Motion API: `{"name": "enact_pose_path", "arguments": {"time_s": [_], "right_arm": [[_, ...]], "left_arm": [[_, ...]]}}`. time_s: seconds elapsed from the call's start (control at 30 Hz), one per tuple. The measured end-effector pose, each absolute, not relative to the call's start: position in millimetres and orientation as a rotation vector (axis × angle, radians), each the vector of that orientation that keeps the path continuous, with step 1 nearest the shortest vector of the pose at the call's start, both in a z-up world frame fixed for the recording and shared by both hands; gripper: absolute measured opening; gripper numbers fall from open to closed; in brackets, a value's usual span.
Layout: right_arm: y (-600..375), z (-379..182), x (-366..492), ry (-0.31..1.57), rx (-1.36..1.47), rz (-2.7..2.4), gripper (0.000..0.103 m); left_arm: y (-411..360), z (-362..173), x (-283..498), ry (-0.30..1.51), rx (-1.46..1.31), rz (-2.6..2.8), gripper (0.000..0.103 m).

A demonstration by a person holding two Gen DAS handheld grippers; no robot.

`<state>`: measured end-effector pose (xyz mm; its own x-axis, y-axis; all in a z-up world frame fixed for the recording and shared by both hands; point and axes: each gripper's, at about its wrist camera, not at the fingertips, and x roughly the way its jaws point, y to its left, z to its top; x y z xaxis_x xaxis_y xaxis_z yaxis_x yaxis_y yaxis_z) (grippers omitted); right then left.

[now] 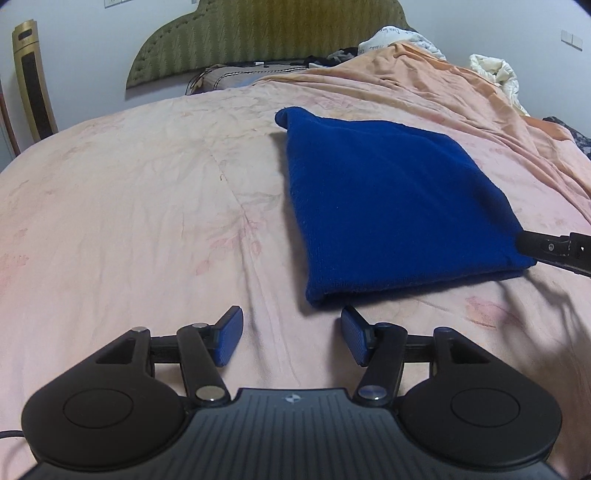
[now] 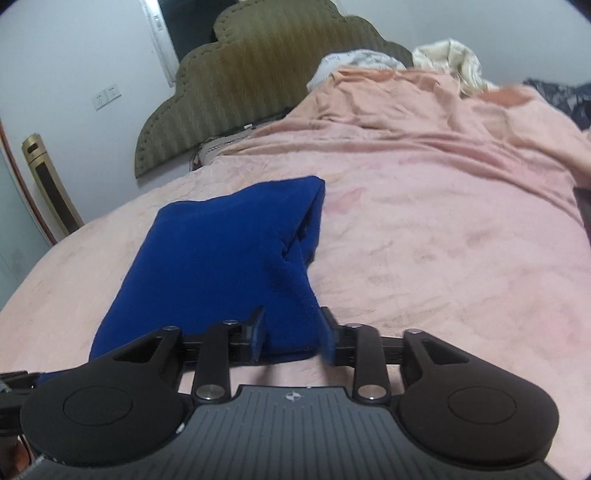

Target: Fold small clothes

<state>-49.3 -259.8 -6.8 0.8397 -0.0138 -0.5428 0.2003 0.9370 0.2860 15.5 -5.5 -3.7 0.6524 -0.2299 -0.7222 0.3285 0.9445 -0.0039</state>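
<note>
Left wrist view. The left gripper (image 1: 291, 334) is shown with its jaws standing apart over the pink bedcover (image 1: 129, 206), nothing between them. The blue garment (image 1: 391, 206) is seen lying folded into a rough square on the cover, to the right and just beyond the fingertips; its near fold edge lies just beside the right-hand pad but is not touched by it. At the garment's near right corner, the black fingers of the right gripper (image 1: 546, 249) are seen reaching in from the right edge. A green headboard (image 1: 266, 33) is visible at the far end of the bed.

Right wrist view. The right gripper (image 2: 291, 332) is shown with its jaws partly spread and the near corner of the blue garment (image 2: 229, 254) lying between them. Whether the pads press on the cloth cannot be told with certainty; the corner appears loosely straddled rather than pinched. On the right side the layers gape at a raised flap, so the fold is judged not fully flat.

Risk. If the right gripper is drawn back while cloth catches on a pad, the top layer could be dragged and the fold pulled open. The gaping flap could also spring wider if left unpressed.
</note>
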Motion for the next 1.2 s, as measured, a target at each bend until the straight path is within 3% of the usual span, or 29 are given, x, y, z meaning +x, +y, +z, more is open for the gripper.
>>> {"name": "enact_pose_path", "arguments": {"time_s": [0.57,0.87,1.2], "right_arm": [[-236.6,-16.9,-61.6,0.602,0.265,-0.125,0.053],[-228.4,-24.0,-65.9,0.607,0.165,-0.152,0.055],[-218.6,-30.0,-69.4,0.608,0.082,-0.139,0.073]], "left_arm": [[-8.4,-7.0,8.3,0.778,0.165,-0.299,0.066],[-6.4,-13.4,-1.8,0.728,0.165,-0.295,0.076],[-7.5,-20.3,-8.1,0.692,0.168,-0.270,0.084]]}}
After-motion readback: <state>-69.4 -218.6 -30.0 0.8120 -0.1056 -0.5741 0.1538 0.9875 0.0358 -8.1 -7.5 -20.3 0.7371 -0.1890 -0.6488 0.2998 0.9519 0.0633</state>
